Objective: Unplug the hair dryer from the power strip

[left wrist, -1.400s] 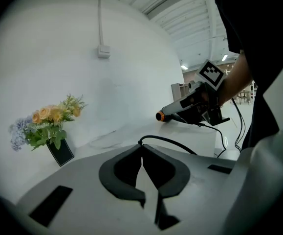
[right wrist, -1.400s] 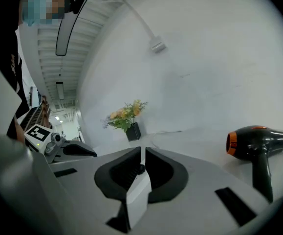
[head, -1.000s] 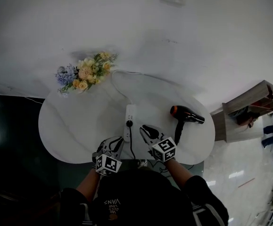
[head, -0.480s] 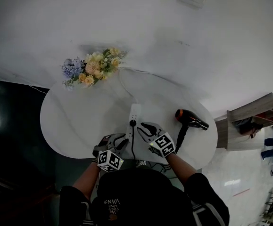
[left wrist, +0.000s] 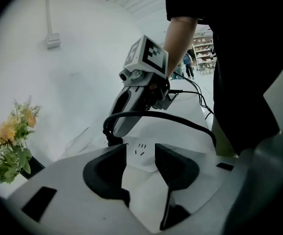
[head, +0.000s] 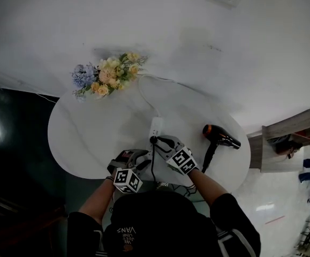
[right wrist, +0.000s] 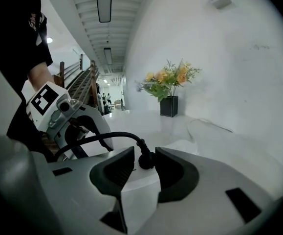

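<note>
Plug: black, seated in power strip mid-table, between my right gripper's parted jaws. My left gripper: jaws opening over the strip's near end. Hair dryer: lying to the right.

The right gripper has slid forward from beside the white power strip to its black round plug, which now sits between the tips of its fingers. The left gripper has dropped toward the strip's near end. Its fingers, shut a moment ago, are opening with that end between them.
</note>
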Tool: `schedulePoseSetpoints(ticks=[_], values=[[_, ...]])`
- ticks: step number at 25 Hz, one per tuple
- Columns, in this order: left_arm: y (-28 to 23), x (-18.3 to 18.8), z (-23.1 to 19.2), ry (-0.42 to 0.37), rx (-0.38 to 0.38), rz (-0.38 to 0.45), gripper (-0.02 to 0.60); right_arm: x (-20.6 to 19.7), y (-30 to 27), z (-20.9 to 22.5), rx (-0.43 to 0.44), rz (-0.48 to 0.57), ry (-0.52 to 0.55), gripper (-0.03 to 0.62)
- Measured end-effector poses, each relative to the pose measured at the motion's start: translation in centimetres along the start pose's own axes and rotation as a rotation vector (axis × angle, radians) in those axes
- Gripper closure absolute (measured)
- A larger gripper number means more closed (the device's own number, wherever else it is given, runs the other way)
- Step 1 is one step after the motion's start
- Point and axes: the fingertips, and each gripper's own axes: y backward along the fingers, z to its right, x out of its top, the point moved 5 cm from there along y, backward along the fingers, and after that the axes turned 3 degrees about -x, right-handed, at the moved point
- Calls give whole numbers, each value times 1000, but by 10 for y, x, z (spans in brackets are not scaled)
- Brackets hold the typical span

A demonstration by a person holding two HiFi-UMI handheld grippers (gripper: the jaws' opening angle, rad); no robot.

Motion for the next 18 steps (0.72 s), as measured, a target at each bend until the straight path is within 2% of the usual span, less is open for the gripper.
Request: schedulePoseSetpoints(ticks=[7,11,16,17,18], values=[[-3,2,2,-71,-50,-7,406,3,-14,2,20,-22,73,477],[-9,-2,6,-139,-86,-14,428,2,-19,5,26,-27,97,477],[-6,3,0,-157,-160,-37,425,2,-20,3,47,-22,111,499],[-7,2,0,-164,-181,-49,408,2,-20,4,49,-21,112,500],[-7,0,0,-173,-199,-63,354,2,-20,4,50,-19,111,502]])
